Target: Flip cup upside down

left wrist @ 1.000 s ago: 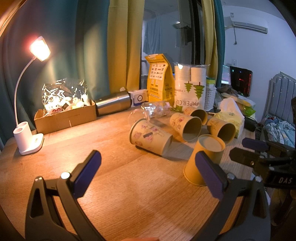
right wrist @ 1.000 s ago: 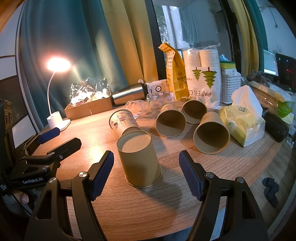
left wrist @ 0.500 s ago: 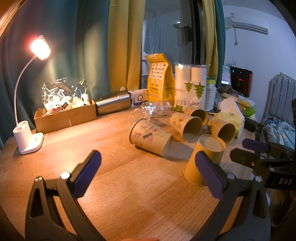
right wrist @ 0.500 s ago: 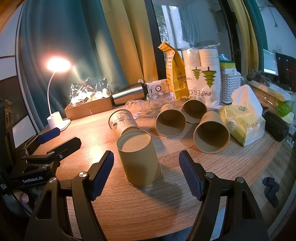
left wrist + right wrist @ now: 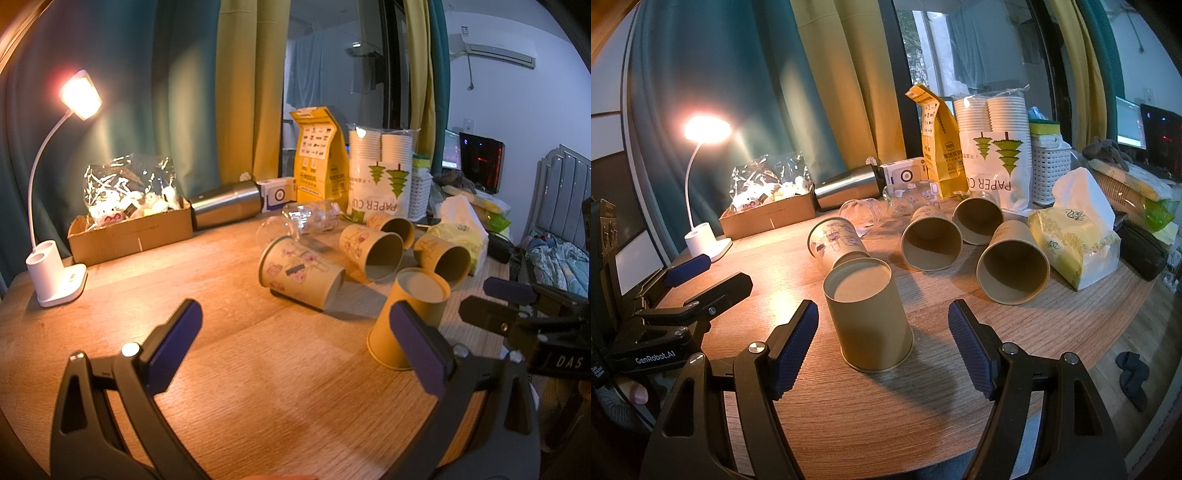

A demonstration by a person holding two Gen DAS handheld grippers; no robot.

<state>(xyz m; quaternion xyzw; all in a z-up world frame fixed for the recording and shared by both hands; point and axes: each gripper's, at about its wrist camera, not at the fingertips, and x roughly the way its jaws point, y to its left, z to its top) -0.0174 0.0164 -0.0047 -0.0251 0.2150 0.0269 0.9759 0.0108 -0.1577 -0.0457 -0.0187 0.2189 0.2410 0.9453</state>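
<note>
A tan paper cup (image 5: 868, 317) stands upside down, base up, on the wooden table (image 5: 1015, 332). My right gripper (image 5: 882, 347) is open, its blue pads either side of the cup and apart from it. The cup also shows in the left wrist view (image 5: 410, 314), partly behind the right pad. My left gripper (image 5: 295, 347) is open and empty over bare table. Several more paper cups lie on their sides behind: one printed cup (image 5: 299, 273), (image 5: 834, 243) and others with mouths facing me (image 5: 931, 240), (image 5: 1012, 262).
A lit desk lamp (image 5: 59, 236) stands at the left edge. A cardboard box (image 5: 129, 232), a steel flask (image 5: 229, 203), a yellow bag (image 5: 317, 158), a pack of paper cups (image 5: 993, 155) and a tissue pack (image 5: 1075, 236) line the back and right.
</note>
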